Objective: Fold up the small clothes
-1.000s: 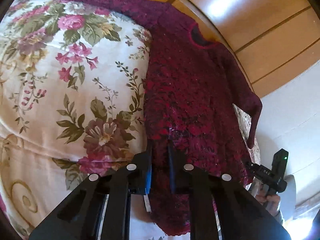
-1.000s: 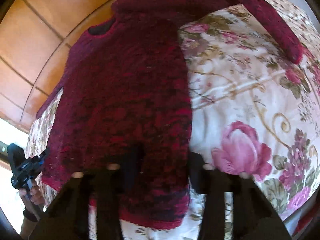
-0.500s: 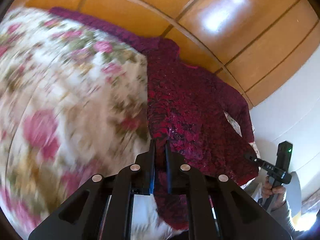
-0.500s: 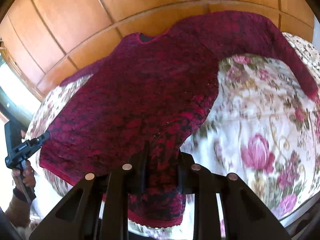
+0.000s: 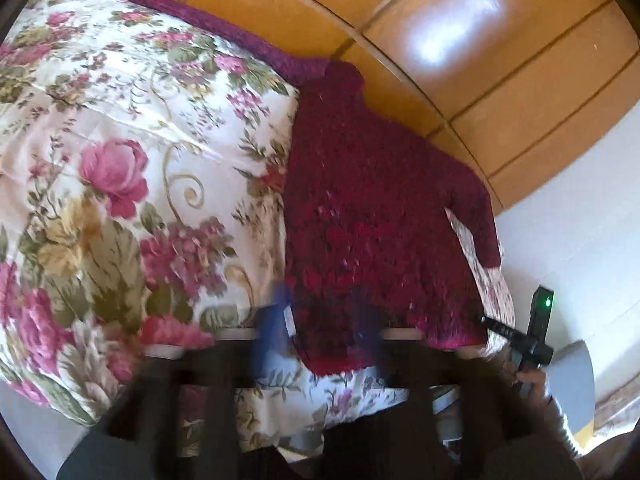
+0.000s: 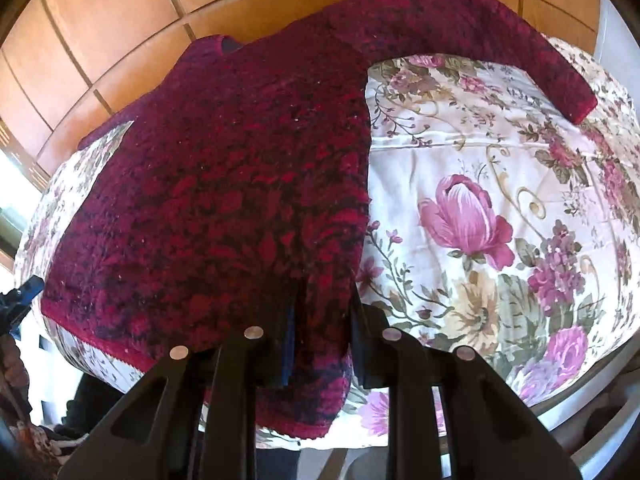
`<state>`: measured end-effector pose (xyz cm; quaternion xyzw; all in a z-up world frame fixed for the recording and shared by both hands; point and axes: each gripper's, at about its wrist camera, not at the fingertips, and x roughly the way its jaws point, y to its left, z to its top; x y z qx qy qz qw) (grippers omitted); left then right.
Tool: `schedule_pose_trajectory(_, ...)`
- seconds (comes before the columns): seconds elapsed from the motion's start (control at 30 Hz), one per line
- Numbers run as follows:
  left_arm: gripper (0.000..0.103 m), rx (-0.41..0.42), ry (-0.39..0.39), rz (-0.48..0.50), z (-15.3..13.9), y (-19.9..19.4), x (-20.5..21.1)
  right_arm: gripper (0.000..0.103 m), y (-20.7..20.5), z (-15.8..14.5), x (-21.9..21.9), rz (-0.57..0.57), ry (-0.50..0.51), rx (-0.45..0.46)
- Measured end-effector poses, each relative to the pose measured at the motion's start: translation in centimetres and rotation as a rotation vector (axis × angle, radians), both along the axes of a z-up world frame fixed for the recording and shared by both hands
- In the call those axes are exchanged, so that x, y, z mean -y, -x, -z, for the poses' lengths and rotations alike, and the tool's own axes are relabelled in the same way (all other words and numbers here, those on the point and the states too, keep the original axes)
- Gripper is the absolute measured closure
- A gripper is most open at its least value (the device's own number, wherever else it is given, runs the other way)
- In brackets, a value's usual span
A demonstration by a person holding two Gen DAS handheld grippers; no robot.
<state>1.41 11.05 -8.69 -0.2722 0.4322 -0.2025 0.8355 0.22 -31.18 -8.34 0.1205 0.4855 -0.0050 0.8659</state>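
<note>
A dark red knitted sweater (image 5: 368,208) lies spread on a floral bedspread (image 5: 120,168), neck toward the wooden headboard. It also shows in the right wrist view (image 6: 224,184), one sleeve (image 6: 500,40) stretched to the right. My left gripper (image 5: 324,320) is blurred, its jaws apart at the sweater's bottom hem, nothing held. My right gripper (image 6: 320,328) has its jaws apart with the sweater's bottom corner between them; the fabric fills the gap but looks loose. The right gripper also shows at the far right of the left wrist view (image 5: 524,336).
A wooden headboard (image 5: 460,60) runs along the far side of the bed. A white wall (image 5: 580,220) is at the right. The bedspread (image 6: 500,220) drops off at the near edge. Dark clutter (image 6: 40,440) lies on the floor at lower left.
Both grippers held the sweater's bottom hem, pulled it toward the near edge, then opened. The left jaws are now wide apart and blurred; the right jaws have spread.
</note>
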Motion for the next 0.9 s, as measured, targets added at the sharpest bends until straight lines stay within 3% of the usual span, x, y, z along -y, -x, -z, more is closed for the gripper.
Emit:
schedule_pose_trajectory(0.2,0.036,-0.048,0.06,0.023,1.9,-1.5,0.1,0.076,-0.4,0.5,0.4,0.03,-0.065,-0.009)
schedule_pose_trajectory(0.27,0.059,-0.063,0.08,0.058,2.3,-1.8,0.9,0.076,-0.3,0.4,0.4,0.028,-0.064,-0.012)
schedule_pose_trajectory(0.3,0.087,-0.061,0.038,0.094,2.4,-1.9,1.8,0.076,-0.2,0.3,0.3,0.027,-0.065,-0.012)
schedule_pose_trajectory(0.37,0.092,-0.03,-0.05,0.107,2.1,-1.4,2.9,0.082,0.0,0.0,0.2,0.016,-0.062,-0.007)
schedule_pose_trajectory(0.5,0.094,-0.022,-0.041,0.091,1.7,-0.1,2.2,0.088,0.9,-0.6,-0.2,-0.019,-0.019,-0.006)
schedule_pose_trajectory(0.7,0.094,-0.029,-0.07,0.114,0.9,1.7,3.1,0.088,1.1,-0.5,-0.3,-0.041,0.015,-0.031)
schedule_pose_trajectory(0.8,0.087,-0.015,-0.054,0.105,0.0,-0.5,2.9,0.065,0.5,-1.1,-0.3,-0.014,0.055,-0.034)
schedule_pose_trajectory(0.87,0.087,0.018,-0.064,0.041,-1.1,-1.6,1.5,0.046,0.0,-2.2,-0.8,0.002,0.085,0.005)
schedule_pose_trajectory(0.9,0.087,0.022,-0.07,0.0,-1.6,-2.8,0.3,0.042,-0.4,-2.7,-1.1,0.007,0.091,0.022)
